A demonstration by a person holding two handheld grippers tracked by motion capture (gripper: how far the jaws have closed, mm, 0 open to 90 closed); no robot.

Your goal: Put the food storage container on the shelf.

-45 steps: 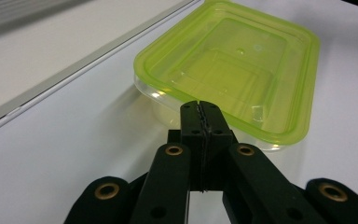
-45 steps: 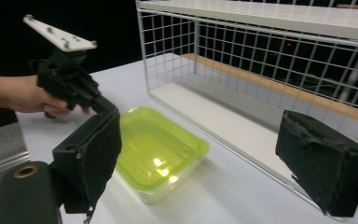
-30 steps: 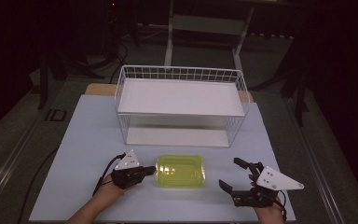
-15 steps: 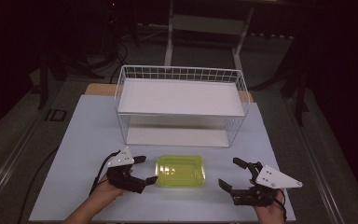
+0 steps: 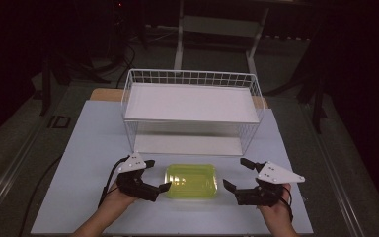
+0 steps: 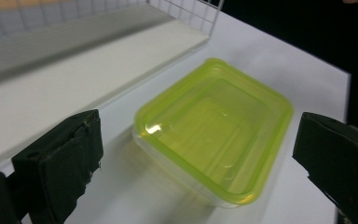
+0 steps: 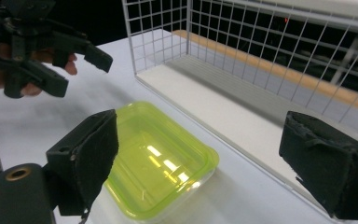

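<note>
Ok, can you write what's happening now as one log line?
left tongs: open, beside container | right tongs: open, apart | yellow-green lidded container: flat on table | wire rack: behind

Container [image 5: 191, 180]: shallow, translucent yellow-green plastic, rectangular with rounded corners, lid on. Lies flat on the bench [image 5: 89, 148], just in front of the wire rack [image 5: 191, 111].

On the table [image 5: 89, 148], a yellow-green lidded container [image 5: 191, 180] lies between the left gripper [image 5: 157, 175] and right gripper [image 5: 236, 174], both spread wide, before a white wire basket [image 5: 192, 111].
</note>
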